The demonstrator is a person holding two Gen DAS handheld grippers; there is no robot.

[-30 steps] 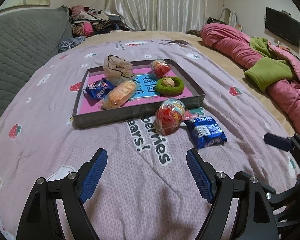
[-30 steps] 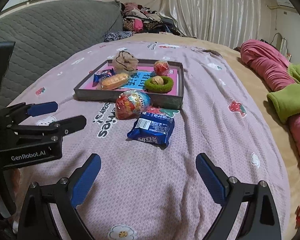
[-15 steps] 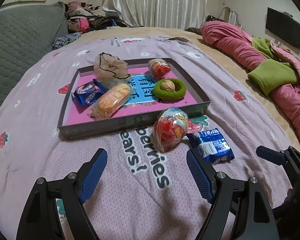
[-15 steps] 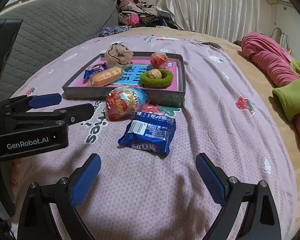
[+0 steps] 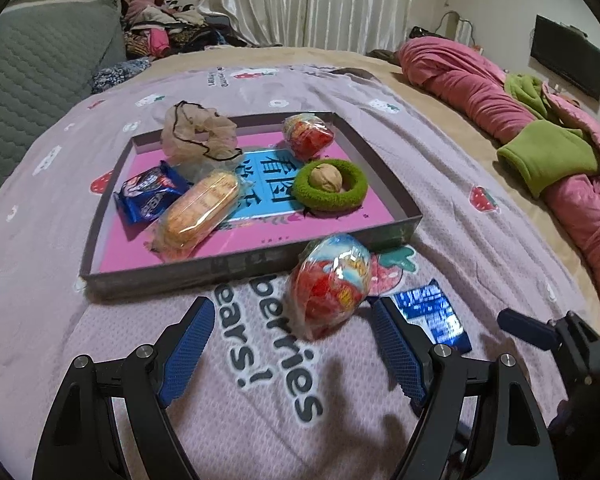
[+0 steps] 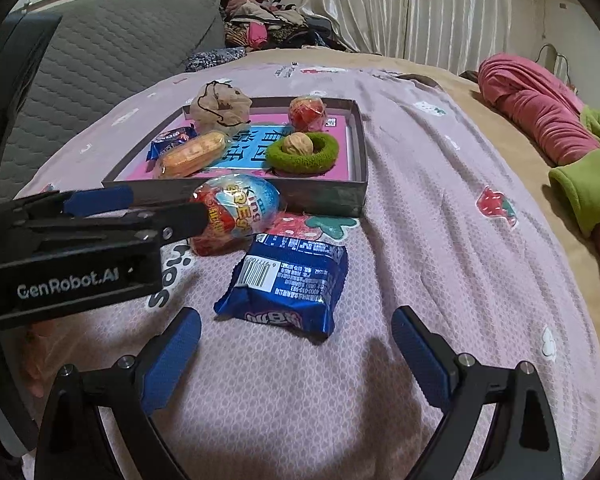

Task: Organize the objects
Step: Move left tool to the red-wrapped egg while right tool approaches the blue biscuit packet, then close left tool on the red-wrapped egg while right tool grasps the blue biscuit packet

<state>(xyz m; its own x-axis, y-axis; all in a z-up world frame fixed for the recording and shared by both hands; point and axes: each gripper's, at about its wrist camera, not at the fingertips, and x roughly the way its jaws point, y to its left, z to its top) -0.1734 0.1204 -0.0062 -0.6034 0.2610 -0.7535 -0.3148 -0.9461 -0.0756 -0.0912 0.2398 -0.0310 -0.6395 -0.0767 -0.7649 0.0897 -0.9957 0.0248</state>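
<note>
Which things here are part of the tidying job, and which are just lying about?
Part of the job:
egg-shaped snack pack
blue wrapper
tray

Just lying about:
pink quilt
green fleece
clothes pile
</note>
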